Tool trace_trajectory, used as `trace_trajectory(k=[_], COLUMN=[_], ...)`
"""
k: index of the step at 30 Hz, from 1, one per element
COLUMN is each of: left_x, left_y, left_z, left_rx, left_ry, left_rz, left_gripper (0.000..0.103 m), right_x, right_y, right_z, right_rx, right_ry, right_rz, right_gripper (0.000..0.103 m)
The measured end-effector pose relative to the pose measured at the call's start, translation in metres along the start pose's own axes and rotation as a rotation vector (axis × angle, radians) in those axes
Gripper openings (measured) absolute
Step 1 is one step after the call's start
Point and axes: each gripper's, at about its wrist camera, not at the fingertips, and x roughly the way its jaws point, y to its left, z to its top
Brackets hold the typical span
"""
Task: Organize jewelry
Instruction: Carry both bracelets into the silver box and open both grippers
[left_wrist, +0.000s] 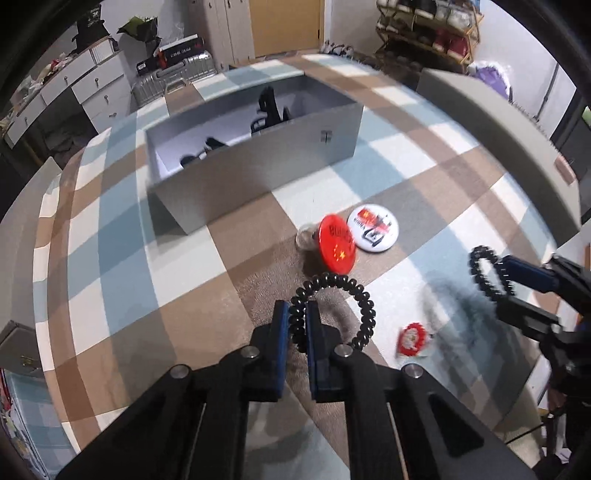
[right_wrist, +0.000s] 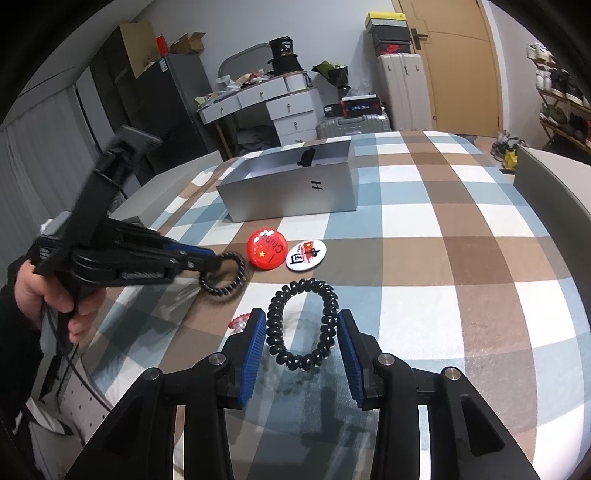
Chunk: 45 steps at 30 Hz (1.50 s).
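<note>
2 black coil bands lifted, near grey box (right_wrist: 295, 192): left gripper (left_wrist: 297, 325) pinches 1 (left_wrist: 332, 306), right gripper (right_wrist: 301, 332) clamps other (right_wrist: 303, 325). 3 badges remain before box; dark items already inside.

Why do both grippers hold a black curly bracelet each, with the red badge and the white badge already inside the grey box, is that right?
Not quite. Each gripper does hold a black curly bracelet, left and right. But the red badge and the white badge are not in the grey box; they lie on the checked cloth before it, as the right wrist view shows.
</note>
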Motion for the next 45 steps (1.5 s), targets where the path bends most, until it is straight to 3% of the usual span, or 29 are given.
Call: trace_trajectory(k=[9,12,20,26,34,39,42,45], left_x=[-0.053,-0.055,-0.054,-0.031,-0.004,0.000,0.000,-0.002], left_y=[0.025,0.038,0.060,0.080,0.095,0.095,0.095,0.095], left_z=[0.015,0.025,0.056,0.071,0.081,0.082,0.083,0.083], left_rx=[-0.089,-0.137,-0.176,-0.225,-0.253,-0.247,-0.232,-0.232], left_ry=[-0.149,-0.174,-0.264,-0.265,-0.218,-0.224,-0.227,-0.227], left_rz=[-0.051,-0.082,-0.058,-0.066,-0.079,-0.080,-0.040,-0.050], left_gripper=[0.005,0.005,0.005,0.005,0.005,0.005,0.006,0.010], right_x=[0.000,-0.001,0.024,0.071,0.136,0.149,0.146,0.137], right_y=[0.006,0.008,0.008,0.015,0.011,0.017,0.015,0.011], right_z=[0.037,0.066,0.138,0.167,0.176,0.174,0.175,0.174], right_rx=[-0.020,-0.040,-0.062,-0.106,-0.129,-0.166,-0.167,-0.152], right_ry=[-0.038,-0.071,-0.087,-0.056,0.024,0.022,-0.011,-0.032], right_rz=[0.054,0.096,0.134,0.138,0.106,0.101,0.110,0.120], right_gripper=[0.039,0.039,0.039,0.039,0.038,0.044,0.052,0.054])
